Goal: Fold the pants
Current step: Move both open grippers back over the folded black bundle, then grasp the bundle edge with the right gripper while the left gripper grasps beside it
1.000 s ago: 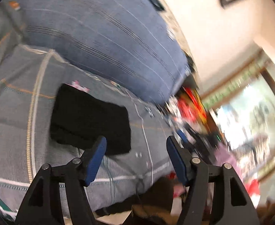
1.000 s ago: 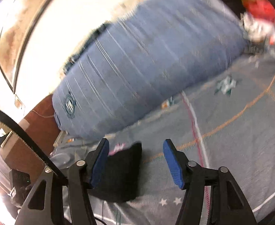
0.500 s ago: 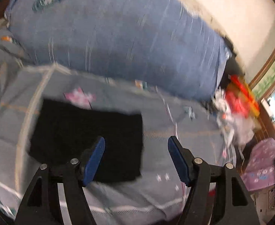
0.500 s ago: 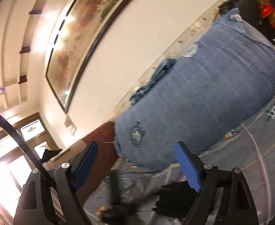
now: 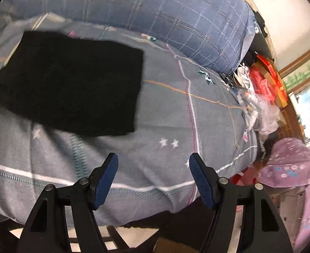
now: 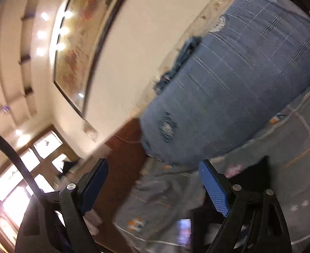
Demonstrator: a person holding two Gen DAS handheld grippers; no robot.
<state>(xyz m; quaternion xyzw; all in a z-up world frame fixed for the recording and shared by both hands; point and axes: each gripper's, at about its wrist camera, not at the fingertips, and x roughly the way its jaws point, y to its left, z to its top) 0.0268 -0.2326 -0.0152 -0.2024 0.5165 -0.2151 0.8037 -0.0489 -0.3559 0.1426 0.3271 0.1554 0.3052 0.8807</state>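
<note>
Pants (image 5: 70, 84) look folded already, lying flat on the bed (image 5: 165, 126) toward its pillow edge. Left gripper (image 5: 154, 164) gapes empty; right gripper (image 6: 152, 177) just spread wide, empty. I'd back off without snagging them.

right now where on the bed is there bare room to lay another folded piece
Bare bedspread lies right of the folded black pants, up to the clutter pile at the bed's right edge, and below the pants toward the left claw. Crowded: the blue bolster behind.
</note>
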